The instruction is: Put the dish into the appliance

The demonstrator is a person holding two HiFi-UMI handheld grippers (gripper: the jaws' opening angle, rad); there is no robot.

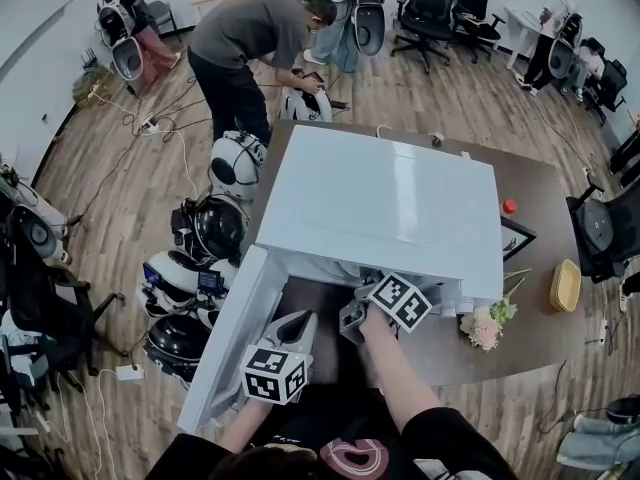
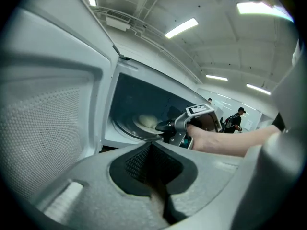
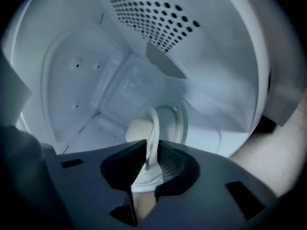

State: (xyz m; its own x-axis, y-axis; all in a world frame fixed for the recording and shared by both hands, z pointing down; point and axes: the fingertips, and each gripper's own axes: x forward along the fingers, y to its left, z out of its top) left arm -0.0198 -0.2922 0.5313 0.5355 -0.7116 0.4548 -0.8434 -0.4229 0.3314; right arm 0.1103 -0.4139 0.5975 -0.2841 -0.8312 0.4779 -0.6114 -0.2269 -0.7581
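Note:
The white microwave [image 1: 390, 208] stands on the table with its door [image 1: 238, 333] swung open to the left. My right gripper [image 1: 352, 320] reaches into the cavity, shut on the rim of a white dish [image 3: 154, 128]. A pale bun [image 3: 136, 130] lies on the dish. From the left gripper view, the dish [image 2: 146, 123] sits low over the glass turntable [image 2: 125, 128], with the right gripper [image 2: 165, 126] at its edge. My left gripper [image 2: 151, 146] is shut on nothing, and in the head view the left gripper [image 1: 298, 326] is beside the open door.
The brown table [image 1: 530, 178] also carries a bunch of flowers [image 1: 487, 323], a yellow basket [image 1: 565, 285] and a small red object [image 1: 509, 206]. A person [image 1: 250, 38] bends over behind the table. Several round helmet-like units [image 1: 215, 228] and cables lie on the floor at left.

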